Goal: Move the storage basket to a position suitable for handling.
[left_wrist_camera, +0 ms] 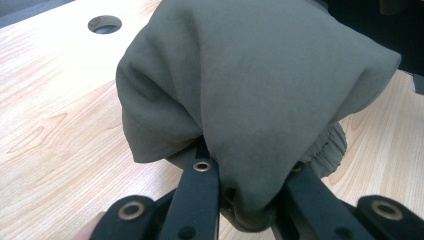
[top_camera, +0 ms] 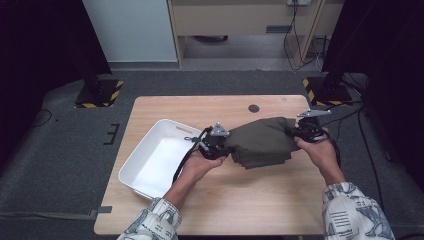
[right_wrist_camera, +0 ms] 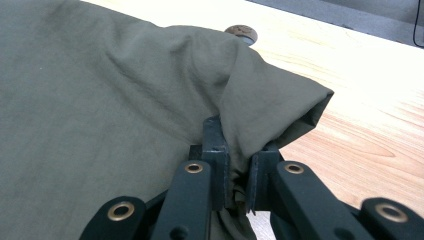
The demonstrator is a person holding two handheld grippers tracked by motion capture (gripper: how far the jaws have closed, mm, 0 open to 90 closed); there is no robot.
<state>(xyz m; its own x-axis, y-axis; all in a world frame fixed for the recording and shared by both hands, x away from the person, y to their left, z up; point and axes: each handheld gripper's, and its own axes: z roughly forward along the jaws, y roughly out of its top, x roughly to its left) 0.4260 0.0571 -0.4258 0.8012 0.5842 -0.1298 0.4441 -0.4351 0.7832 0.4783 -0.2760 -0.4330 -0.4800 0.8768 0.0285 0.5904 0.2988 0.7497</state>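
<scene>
The soft, light, olive-green folded cloth garment (top_camera: 261,141) is pinched at opposite edges by both closed tools, left tool (top_camera: 214,144) and right tool (top_camera: 306,131); sagging is likely

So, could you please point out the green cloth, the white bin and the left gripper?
green cloth (top_camera: 262,140): high view, middle of the folded bundle.
white bin (top_camera: 150,152): high view, far left wall.
left gripper (left_wrist_camera: 247,187): left gripper view, between its jaw tips.

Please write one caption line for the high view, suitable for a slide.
Two hand-held grippers, left and right, clamp a folded olive-green fabric garment beside a white rectangular plastic bin.
</scene>
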